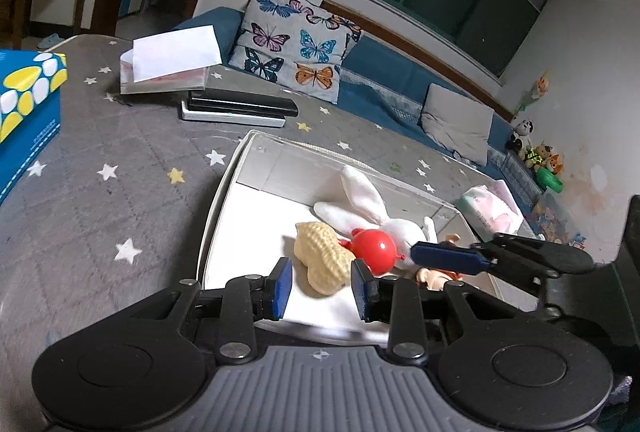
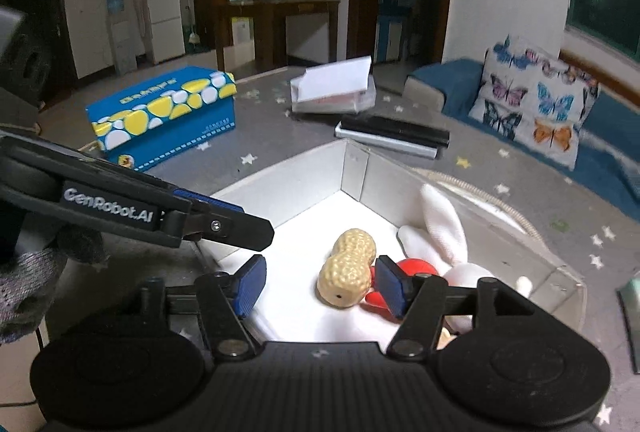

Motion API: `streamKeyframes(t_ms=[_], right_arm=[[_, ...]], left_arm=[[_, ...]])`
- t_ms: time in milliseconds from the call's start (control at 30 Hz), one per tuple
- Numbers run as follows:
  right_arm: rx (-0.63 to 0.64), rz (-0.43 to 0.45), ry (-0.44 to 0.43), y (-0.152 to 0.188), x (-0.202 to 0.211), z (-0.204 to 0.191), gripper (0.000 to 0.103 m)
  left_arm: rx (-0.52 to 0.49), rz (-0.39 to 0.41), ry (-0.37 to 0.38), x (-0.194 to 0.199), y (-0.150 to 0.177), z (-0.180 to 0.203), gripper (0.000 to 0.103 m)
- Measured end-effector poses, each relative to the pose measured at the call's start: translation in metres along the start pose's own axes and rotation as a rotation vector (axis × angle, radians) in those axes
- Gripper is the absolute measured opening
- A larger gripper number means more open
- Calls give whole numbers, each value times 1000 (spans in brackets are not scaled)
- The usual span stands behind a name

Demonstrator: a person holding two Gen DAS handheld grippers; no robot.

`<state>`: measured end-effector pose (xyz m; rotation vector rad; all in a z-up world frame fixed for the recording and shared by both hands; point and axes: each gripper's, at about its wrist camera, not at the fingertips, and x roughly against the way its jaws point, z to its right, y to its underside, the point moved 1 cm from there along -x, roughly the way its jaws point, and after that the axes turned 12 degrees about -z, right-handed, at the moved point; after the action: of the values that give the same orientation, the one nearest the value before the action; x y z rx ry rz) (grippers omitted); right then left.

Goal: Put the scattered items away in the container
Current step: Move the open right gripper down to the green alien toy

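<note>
Both my claws hang released over the white container [image 2: 352, 167] on the star-patterned tabletop [image 1: 120, 151]: left claw [image 1: 322, 286] and right claw [image 2: 322, 286], nothing between their pads. Inside the container lie the peanut toy [image 2: 348, 268], the red ball [image 1: 374, 246] touching it, and the white rabbit [image 1: 368, 203] just behind.

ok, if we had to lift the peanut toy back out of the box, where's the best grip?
Grip the peanut at its narrow waist between the two lobes, coming from above. It lies flat on the floor of the box, long axis visible, so a tool can straddle the pinch. Its right side crowds the red ball.
</note>
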<state>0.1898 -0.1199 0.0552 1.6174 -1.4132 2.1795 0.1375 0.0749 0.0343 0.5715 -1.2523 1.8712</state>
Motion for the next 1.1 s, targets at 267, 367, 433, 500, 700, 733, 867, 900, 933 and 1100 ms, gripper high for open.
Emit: streamKeyframes(t_ms=[267,367,433,500,700,733,867,900,933,1100], right_arm=[[27,84,17,32,38,-25,80],[33,109,31,45,48,-34,85],[38,120,42,53,53,-40,87],[39,131,48,63,58,-47,90],[31,155,79,89,70,-63,99],[23,160,80,93,72,-65,100],[6,178,95,106,78,-70,103],[6,182,103,109,79,-72,103],[5,185,109,111,80,-73,103],[-2,205,126,122,82,-78,103]], left_arm=[[-17,26,-16,18,28,13,34],[-19,27,-19,22,39,17,34],[-19,23,-24,24,46,19,34],[-25,20,-28,25,54,22,34],[-31,5,-44,28,71,26,34],[-34,5,-49,29,74,28,34],[-46,12,-57,34,84,30,34],[-48,12,-60,35,87,31,34],[-50,11,-63,35,90,31,34],[-44,-2,-77,34,101,32,34]])
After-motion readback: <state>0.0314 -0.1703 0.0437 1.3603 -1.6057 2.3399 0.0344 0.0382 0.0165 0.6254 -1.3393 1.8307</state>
